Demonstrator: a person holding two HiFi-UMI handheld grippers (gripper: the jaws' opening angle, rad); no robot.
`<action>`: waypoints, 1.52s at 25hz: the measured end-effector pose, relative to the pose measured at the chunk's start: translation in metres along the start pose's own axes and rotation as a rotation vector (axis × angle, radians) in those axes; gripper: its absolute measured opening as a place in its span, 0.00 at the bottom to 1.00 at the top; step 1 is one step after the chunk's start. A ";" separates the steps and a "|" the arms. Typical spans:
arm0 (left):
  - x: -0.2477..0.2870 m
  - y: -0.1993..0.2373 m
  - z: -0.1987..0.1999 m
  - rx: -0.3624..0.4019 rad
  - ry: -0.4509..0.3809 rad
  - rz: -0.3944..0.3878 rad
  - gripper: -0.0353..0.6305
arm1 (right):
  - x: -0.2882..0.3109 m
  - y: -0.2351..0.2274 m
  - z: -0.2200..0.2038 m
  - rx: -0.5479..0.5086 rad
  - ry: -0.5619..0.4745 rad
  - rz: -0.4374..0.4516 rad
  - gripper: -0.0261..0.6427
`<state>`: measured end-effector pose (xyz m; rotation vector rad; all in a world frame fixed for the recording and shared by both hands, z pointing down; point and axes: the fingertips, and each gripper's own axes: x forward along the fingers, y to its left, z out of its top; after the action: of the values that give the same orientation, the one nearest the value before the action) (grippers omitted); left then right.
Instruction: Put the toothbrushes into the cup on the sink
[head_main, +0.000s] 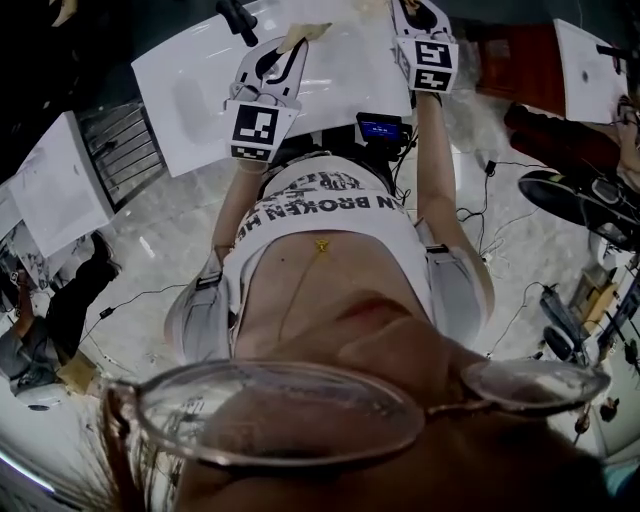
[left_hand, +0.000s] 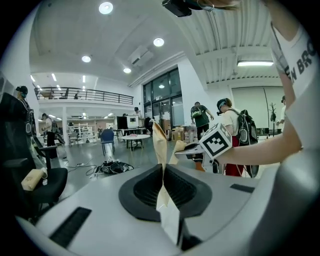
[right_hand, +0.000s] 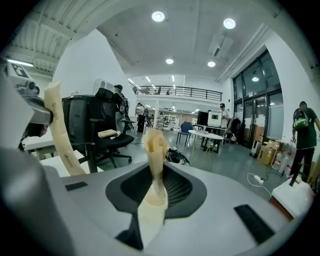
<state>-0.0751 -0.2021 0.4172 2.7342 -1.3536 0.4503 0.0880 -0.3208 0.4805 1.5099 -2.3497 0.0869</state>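
Both grippers are raised in front of the person, above a white sink with a black faucet. My left gripper is shut on a beige paper-wrapped toothbrush that sticks up out of its jaws. My right gripper is shut on a second beige wrapped toothbrush. In the head view the left gripper and the right gripper sit at the top, side by side. Each gripper view shows the other gripper with its toothbrush. No cup is in view.
Other white sink units stand at the left and the upper right. Cables run over the glossy floor. A black office chair and a round table stand in the hall, with people further off.
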 end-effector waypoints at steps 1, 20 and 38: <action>-0.001 0.002 -0.002 -0.005 0.002 0.007 0.08 | 0.006 0.000 -0.004 0.010 0.011 0.005 0.15; -0.016 0.020 -0.008 -0.070 -0.006 0.070 0.08 | 0.046 0.022 -0.065 0.037 0.177 0.078 0.17; -0.026 0.018 -0.006 -0.037 -0.014 0.064 0.08 | 0.012 0.039 -0.044 0.107 0.092 0.142 0.33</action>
<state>-0.1060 -0.1922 0.4142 2.6768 -1.4411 0.4066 0.0596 -0.3038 0.5310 1.3533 -2.4093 0.3143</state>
